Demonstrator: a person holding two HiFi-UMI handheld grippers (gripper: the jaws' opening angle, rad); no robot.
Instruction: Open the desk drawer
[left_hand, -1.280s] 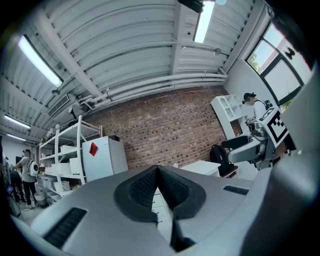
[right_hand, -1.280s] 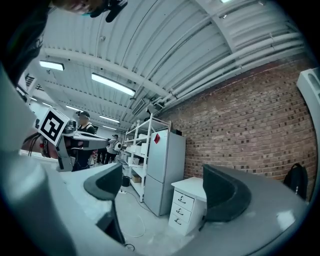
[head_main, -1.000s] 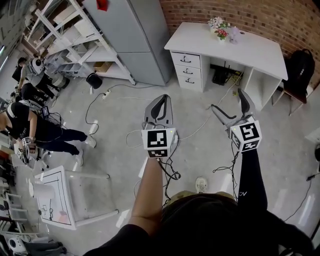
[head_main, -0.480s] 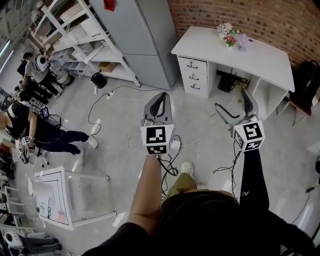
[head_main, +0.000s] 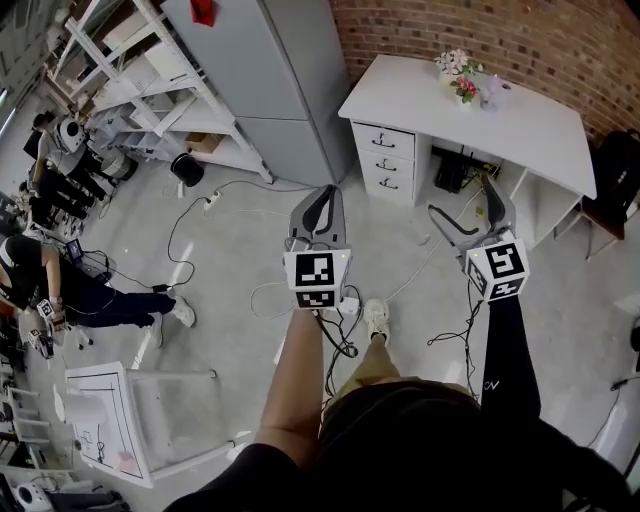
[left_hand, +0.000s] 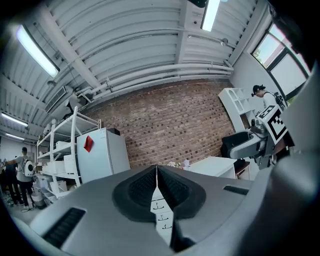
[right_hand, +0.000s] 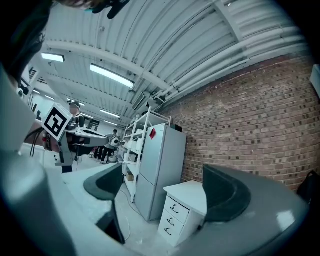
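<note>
**Q:** What changes over the last second?

**A:** The desk (head_main: 470, 115) and its drawer stack (head_main: 384, 164) sit lower and a little larger in the head view than a second ago. My shoe (head_main: 376, 318) has swung forward over the floor (head_main: 230, 260). I am walking in, not yet reaching. Both grippers keep their pose. The left gripper (head_main: 322, 192) has its fingers pressed flat together on nothing. The right gripper (head_main: 458, 198) has its fingers spread wide and is also empty.

**Q:** What does that mean for the task?

**A:** Approach phase only, by my reading. All three drawers are shut and flush, well apart from both grippers. The right gripper view frames the stack between its open fingers, so that hand seems the likelier one to take a handle.

**Q:** Materials, textures, shapes?

**A:** Desk: white, smooth, matt board with a rectangular top. The stack stands under the end nearer the grey cabinet (head_main: 275, 80), with open knee space beside it. Each drawer front carries one small dark handle (head_main: 381, 142), thin and probably metal, a narrow target. Finger pads: dark, ribbed and rubbery-looking, set in grey moulded shells. Floor: pale, scuffed concrete crossed by loose cables (head_main: 338, 340), a likely trip risk on my path. Behind the desk is a rough red brick wall (head_main: 520, 40), and a small bunch of flowers (head_main: 462, 78) stands on the desk top
</note>
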